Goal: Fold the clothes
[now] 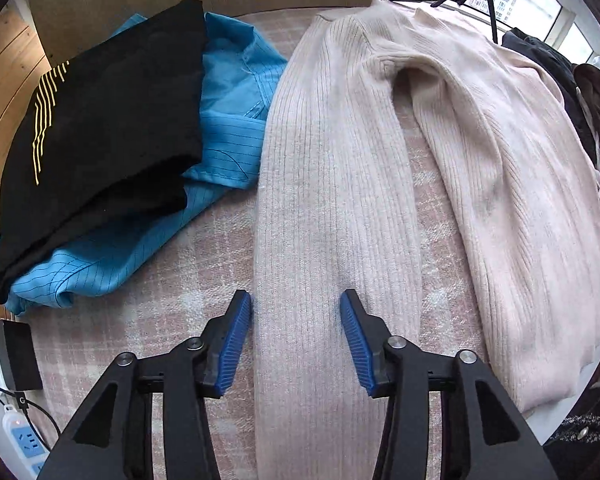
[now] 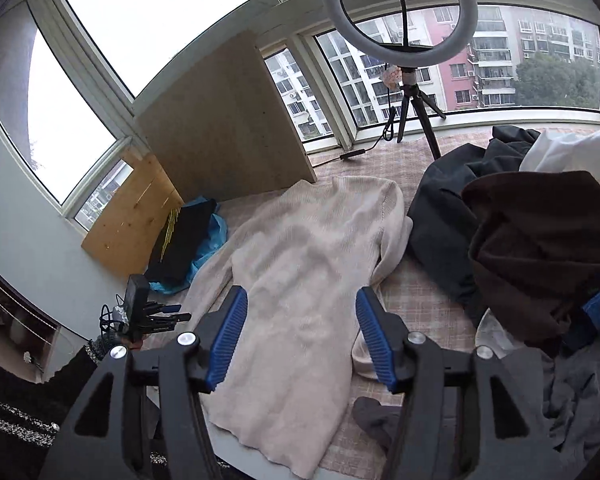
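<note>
Cream ribbed knit sweater (image 1: 332,208) lies flat on pink checked worktop (image 1: 204,240); left gripper (image 1: 296,320) and right gripper (image 2: 302,320) hover above, fingers wide open, holding nothing.

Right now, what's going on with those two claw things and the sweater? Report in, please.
Left gripper open, straddling a sleeve. Right gripper open, above cream sweater, spread flat, unfolded. Dark clothes pile crowds its right side.

A cream ribbed sweater (image 1: 480,168) is laid flat across the pink checked cloth, one long sleeve (image 1: 332,240) stretched out straight. A folded black garment (image 1: 112,120) is stacked on a blue one (image 1: 236,112) just beside it.
</note>
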A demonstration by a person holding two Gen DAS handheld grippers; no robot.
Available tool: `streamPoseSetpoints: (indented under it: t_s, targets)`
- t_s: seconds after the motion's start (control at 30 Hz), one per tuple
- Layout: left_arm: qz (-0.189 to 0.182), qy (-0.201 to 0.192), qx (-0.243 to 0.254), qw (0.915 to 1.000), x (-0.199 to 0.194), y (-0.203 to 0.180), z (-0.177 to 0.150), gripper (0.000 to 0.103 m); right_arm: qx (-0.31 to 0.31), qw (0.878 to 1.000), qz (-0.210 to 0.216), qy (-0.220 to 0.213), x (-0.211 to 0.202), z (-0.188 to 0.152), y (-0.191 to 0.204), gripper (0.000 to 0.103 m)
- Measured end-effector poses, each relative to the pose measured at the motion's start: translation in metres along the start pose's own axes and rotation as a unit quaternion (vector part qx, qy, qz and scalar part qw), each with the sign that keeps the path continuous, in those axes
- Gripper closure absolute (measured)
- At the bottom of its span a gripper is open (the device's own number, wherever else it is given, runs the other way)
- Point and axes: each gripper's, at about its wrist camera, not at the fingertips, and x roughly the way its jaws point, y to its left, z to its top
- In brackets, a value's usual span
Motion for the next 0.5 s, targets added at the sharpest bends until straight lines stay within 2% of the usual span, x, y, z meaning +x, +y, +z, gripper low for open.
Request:
streamPoseSetpoints:
  t_s: [0.03,0.1,0.2,0.27,0.3,0.33,0.37,0.4,0.43,0.47,0.5]
  targets:
    - [0.002,-0.003,-0.003,1.0,-0.003,-0.002,0.001,0.097,0.005,1.0,-0.005,0.01,0.009,-0.006,-0.002,0.047]
    - [0.01,-0.011,-0.004,0.9999,-0.012,-0.006,0.004,0.098,0.011,0.999,-0.013,0.027,0.025,-0.014,-0.003,0.047]
    - [0.018,-0.048,-0.002,0.9987,-0.048,-0.006,0.015,0.098,-0.008,0.998,-0.032,0.046,0.041,-0.019,0.0,0.047]
    - [0.073,-0.092,-0.001,0.993,-0.081,0.003,0.025,0.097,-0.02,0.997,-0.041,0.056,0.05,-0.021,0.002,0.047]
    - [0.122,-0.103,-0.004,0.9873,-0.091,0.012,0.031,0.097,-0.025,0.997,-0.044,0.061,0.055,-0.022,0.003,0.047]
    - [0.18,-0.105,-0.01,0.978,-0.096,0.023,0.037,0.093,-0.028,0.996,-0.048,0.065,0.06,-0.024,0.003,0.047]
    - [0.239,-0.106,-0.016,0.9651,-0.102,0.034,0.044,0.094,-0.03,0.996,-0.055,0.069,0.065,-0.025,0.002,0.047]
    - [0.262,-0.108,-0.022,0.9588,-0.108,0.041,0.045,0.095,-0.034,0.995,-0.065,0.073,0.071,-0.027,0.002,0.047]
    - [0.263,-0.108,-0.029,0.9584,-0.115,0.046,0.044,0.096,-0.043,0.992,-0.084,0.079,0.078,-0.029,0.001,0.047]
    - [0.241,-0.113,-0.03,0.9634,-0.12,0.044,0.04,0.095,-0.054,0.989,-0.109,0.087,0.088,-0.032,-0.001,0.047]
    - [0.204,-0.121,-0.027,0.971,-0.123,0.038,0.035,0.09,-0.067,0.984,-0.134,0.098,0.097,-0.035,-0.003,0.047]
